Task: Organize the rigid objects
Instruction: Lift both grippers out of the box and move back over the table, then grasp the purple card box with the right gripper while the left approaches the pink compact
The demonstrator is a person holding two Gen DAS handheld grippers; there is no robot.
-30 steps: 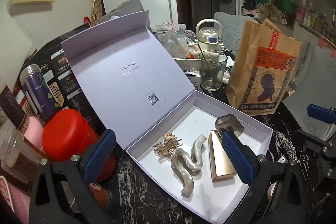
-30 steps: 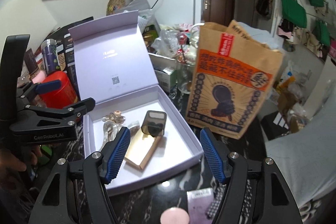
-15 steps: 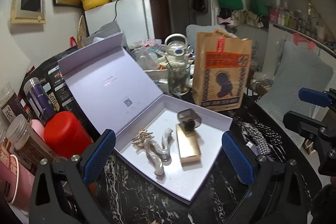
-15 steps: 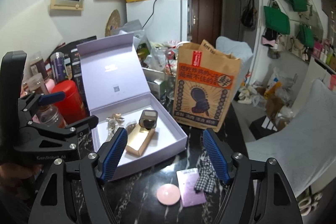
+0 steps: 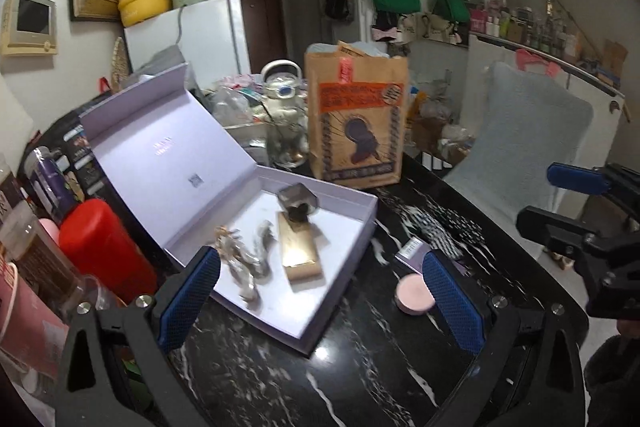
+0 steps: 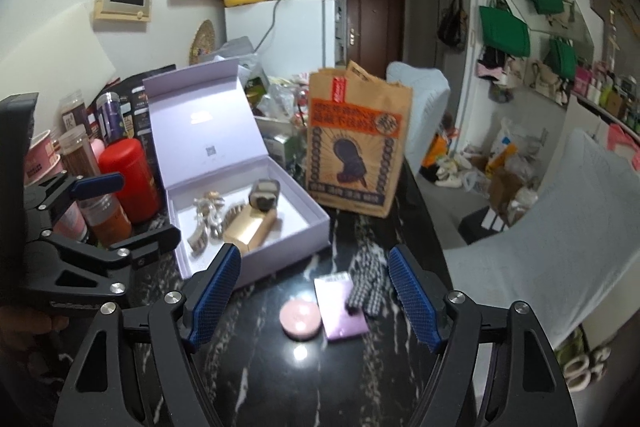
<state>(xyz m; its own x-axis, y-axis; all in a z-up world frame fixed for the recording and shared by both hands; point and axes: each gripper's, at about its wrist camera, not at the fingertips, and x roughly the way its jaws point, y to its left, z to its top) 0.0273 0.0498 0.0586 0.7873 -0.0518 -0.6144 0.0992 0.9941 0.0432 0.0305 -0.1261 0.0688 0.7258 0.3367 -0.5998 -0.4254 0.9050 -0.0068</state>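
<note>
Fingertips of the right gripper (image 6: 314, 293) are being held wide apart with nothing between them, the jaws having just been opening; the left gripper (image 5: 320, 293) is likewise being kept released and empty. Both are being pointed downward over the black marble table (image 6: 256, 379). The open lavender box (image 5: 340, 279) is being seen ahead, with a gold perfume bottle (image 5: 298, 247) and 2 hair clips (image 5: 244, 259) lying inside. Just beside the box, a pink round compact (image 6: 300, 319), a purple card (image 6: 340, 305) and a checkered cloth piece (image 6: 366, 287) are being left on the table. A brown paper bag (image 6: 356, 143) is standing behind, a red canister (image 6: 128, 179) to the left. Compared with 1 second ago, both grippers are being seen farther back from the box.
</note>
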